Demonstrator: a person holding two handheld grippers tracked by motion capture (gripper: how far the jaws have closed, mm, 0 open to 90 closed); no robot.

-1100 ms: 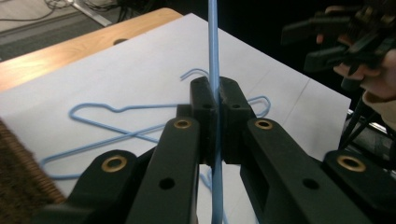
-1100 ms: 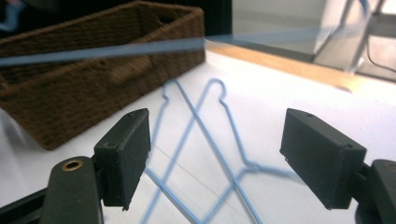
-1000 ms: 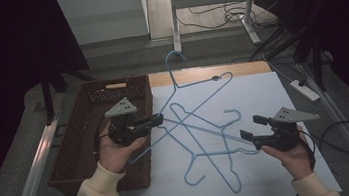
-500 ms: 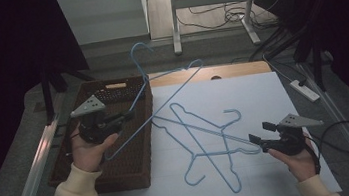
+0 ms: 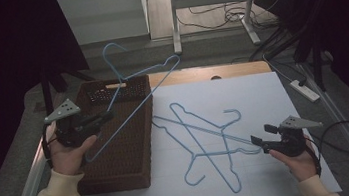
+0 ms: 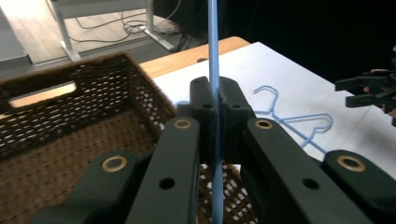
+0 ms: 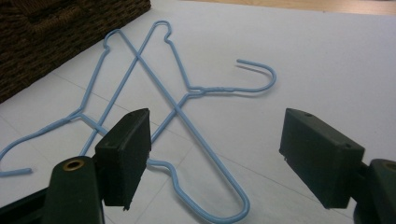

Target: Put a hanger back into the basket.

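Left hand: (image 5: 66, 154) grips the left gripper (image 5: 106, 117) from below, at the left of the high view, over the left rim of the brown woven basket (image 5: 103, 180).

Left gripper: jaws clamped flat together on the wire of one blue hanger (image 5: 134, 90). In the left gripper view the wire (image 6: 214, 70) runs straight up from between the black pads, with no gap beside it.

Held hanger: clear of the table, tilted. From the jaws one straight run goes down and back toward the hand, and the frame rises away past the tips. Its hook (image 5: 110, 53) stands highest, beyond the far rim of the basket.

Basket: directly beneath the left gripper and the held hanger. In the left gripper view its woven floor (image 6: 56, 158) shows left of the jaws, with a slot handle in the far wall.

White sheet: (image 5: 262, 92) covers the table from the basket's right wall out past the right gripper.

Lying hangers: two more blue hangers (image 5: 203, 140) lie crossed flat on the sheet, between the two grippers. In the right gripper view one hook (image 7: 259, 77) lies ahead of the jaws and a rounded wire end (image 7: 236, 205) lies between and just below the pads.

Right gripper: (image 5: 262, 141) jaws spread wide, nothing between the pads, tips pointing at the crossed hangers, low over the sheet. I cannot tell whether it touches a wire.

Right hand: (image 5: 296, 158) holds the right gripper from behind, near the sheet's right front corner.
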